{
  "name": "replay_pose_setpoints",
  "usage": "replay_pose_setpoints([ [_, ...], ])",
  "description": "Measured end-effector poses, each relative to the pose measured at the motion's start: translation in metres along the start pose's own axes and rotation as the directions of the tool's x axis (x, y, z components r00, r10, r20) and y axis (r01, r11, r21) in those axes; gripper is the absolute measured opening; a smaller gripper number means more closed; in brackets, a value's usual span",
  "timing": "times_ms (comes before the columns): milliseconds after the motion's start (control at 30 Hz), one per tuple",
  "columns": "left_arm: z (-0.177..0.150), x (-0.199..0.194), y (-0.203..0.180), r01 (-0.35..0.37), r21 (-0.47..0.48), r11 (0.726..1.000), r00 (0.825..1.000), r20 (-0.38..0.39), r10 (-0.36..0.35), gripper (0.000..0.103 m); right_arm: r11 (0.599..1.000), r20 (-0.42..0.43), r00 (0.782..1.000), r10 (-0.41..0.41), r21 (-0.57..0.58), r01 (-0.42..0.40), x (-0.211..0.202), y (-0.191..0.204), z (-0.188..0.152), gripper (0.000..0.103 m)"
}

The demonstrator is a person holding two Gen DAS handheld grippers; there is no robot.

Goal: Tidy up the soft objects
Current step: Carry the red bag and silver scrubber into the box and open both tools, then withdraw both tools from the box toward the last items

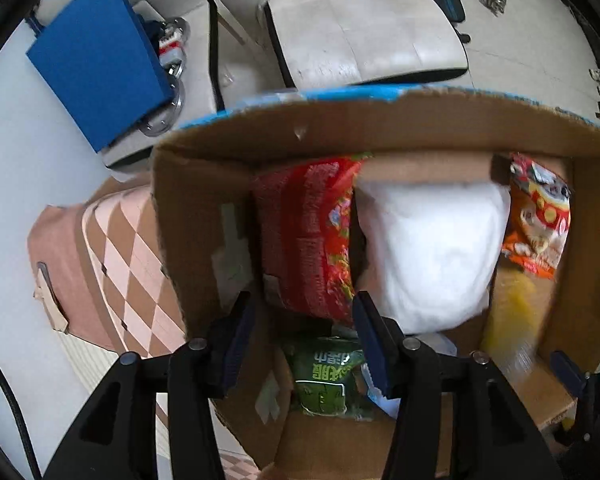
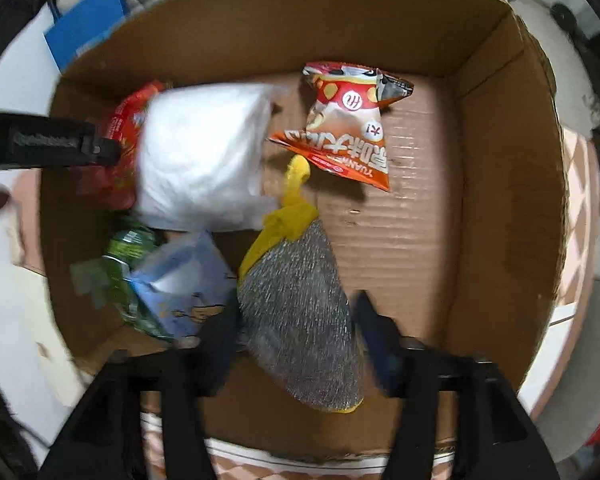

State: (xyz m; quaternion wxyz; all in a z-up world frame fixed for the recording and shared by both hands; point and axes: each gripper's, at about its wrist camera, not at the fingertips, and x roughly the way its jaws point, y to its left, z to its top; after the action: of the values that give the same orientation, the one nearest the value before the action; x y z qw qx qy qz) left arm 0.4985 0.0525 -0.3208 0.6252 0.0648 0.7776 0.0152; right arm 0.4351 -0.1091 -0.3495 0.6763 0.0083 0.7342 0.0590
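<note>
Since the cardboard box [image 2: 500,168] gathers the soft things, my right tool [image 2: 296,320] hangs spread around the silver scrubbing cloth [image 2: 300,312], left tool [image 1: 304,332] spread too

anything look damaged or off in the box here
The cardboard box has a ragged, torn top edge, with blue outer paper peeling along it. Inside, the orange snack bag is crumpled and lies askew. Nothing looks spilled.

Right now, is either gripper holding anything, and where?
Left gripper: nothing. Right gripper straddles the silver cloth at its wide end, jaws open, apparently not gripping it.
</note>
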Motion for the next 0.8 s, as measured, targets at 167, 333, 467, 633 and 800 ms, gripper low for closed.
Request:
replay_pose_setpoints([
  [167,-0.010,-0.015,0.003,0.006,-0.008,1.000,0.998,0.060,-0.006,0.063,0.998,-0.023,0.998,0.063,0.014,-0.062,0.002,0.001,-0.006,0.102],
  [333,-0.030,-0.037,0.005,0.047,-0.030,0.998,0.989,0.140,-0.042,0.095,0.998,0.010,0.998,0.059,0.022,-0.059,-0.009,0.001,-0.010,0.103],
  [467,-0.053,-0.050,0.001,0.062,-0.019,0.998,0.981,0.183,-0.057,0.096,0.999,0.078,0.997,0.026,0.028,-0.028,-0.032,-0.003,-0.019,0.103],
  [633,-0.092,-0.069,-0.007,0.038,0.005,0.999,0.961,0.276,-0.038,0.096,1.000,0.139,0.990,-0.004,0.023,0.001,-0.054,-0.001,-0.036,0.103],
  [800,-0.133,-0.088,-0.007,0.072,0.026,0.997,0.928,0.365,-0.076,0.096,0.999,0.217,0.976,-0.001,0.038,-0.007,-0.082,-0.005,-0.057,0.103],
])
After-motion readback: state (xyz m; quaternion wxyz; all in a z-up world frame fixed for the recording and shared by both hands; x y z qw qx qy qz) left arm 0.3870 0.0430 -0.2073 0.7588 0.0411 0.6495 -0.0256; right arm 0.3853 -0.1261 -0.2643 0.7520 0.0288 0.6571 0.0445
